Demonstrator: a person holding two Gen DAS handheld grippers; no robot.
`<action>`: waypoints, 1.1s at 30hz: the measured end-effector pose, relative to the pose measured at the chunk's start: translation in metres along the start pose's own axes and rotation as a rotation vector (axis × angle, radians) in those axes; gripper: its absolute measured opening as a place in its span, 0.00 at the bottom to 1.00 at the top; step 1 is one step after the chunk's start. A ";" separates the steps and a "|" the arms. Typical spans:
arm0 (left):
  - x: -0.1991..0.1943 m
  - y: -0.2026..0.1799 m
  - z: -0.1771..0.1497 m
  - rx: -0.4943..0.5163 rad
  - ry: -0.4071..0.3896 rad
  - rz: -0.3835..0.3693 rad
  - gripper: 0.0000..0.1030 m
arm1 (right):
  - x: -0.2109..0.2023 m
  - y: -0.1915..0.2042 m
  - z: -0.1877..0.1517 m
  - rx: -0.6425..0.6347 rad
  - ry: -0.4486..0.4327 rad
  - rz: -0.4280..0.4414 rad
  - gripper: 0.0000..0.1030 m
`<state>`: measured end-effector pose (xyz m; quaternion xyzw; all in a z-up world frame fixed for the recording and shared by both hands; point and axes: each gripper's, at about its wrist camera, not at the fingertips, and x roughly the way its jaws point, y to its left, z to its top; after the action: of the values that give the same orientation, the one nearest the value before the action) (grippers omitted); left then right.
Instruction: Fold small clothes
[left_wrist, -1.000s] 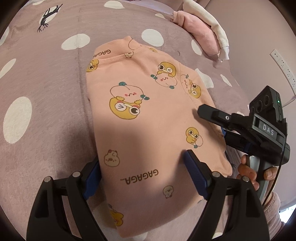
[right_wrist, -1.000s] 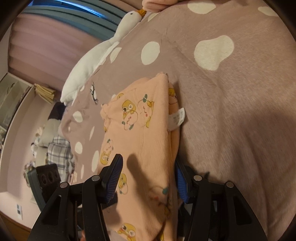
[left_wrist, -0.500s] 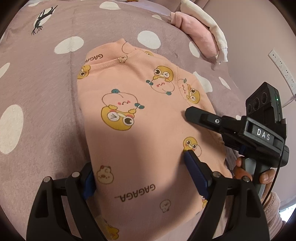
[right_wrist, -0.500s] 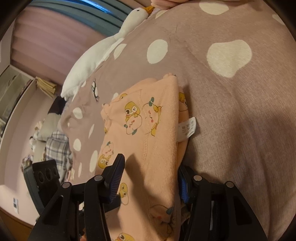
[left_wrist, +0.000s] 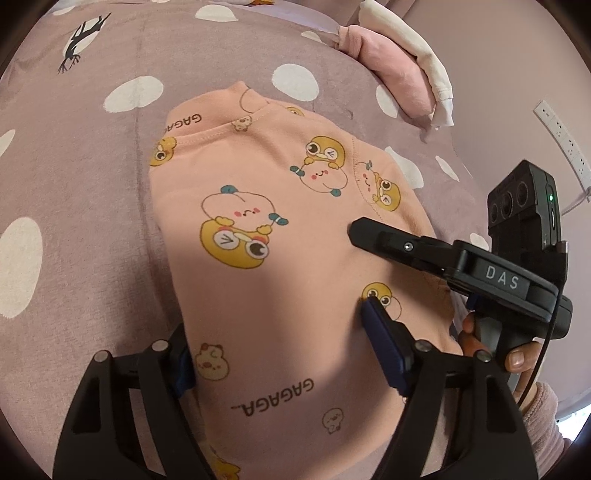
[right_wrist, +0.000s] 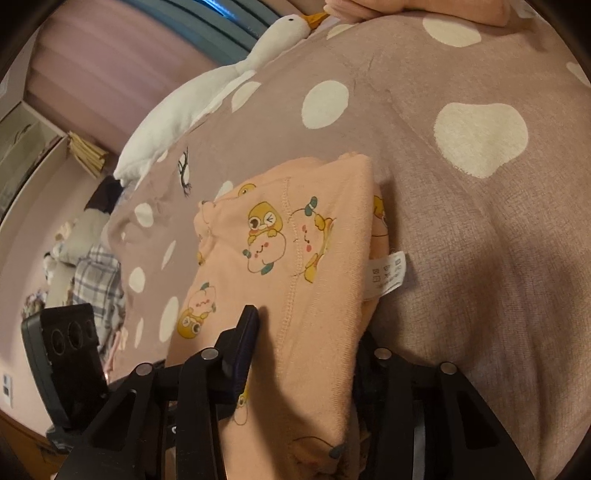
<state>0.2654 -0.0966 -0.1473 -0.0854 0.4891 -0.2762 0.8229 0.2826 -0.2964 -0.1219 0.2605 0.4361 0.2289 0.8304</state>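
Peach top (left_wrist: 280, 280) lies folded on the bed (left_wrist: 92, 155); both grippers, left (left_wrist: 280, 343) and right (right_wrist: 306, 332), have just squeezed in on its edges, ready to fold again.

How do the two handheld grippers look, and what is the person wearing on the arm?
Both grippers are black plastic with silver bolts and blue pads on the fingers. The right gripper carries a white "DAS" label, a camera block with a green light and a thin black cable. The sleeve is fuzzy pale pink.
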 end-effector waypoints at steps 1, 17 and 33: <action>-0.001 0.001 0.000 -0.005 0.001 0.002 0.71 | 0.000 0.000 -0.001 0.002 -0.001 -0.001 0.39; -0.008 -0.006 0.001 0.028 -0.012 0.111 0.40 | -0.007 0.028 -0.008 -0.108 -0.060 -0.121 0.24; -0.022 -0.013 0.002 0.069 -0.037 0.111 0.33 | -0.018 0.054 -0.011 -0.191 -0.104 -0.114 0.23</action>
<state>0.2543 -0.0961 -0.1239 -0.0348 0.4680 -0.2454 0.8482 0.2556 -0.2641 -0.0819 0.1665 0.3826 0.2083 0.8846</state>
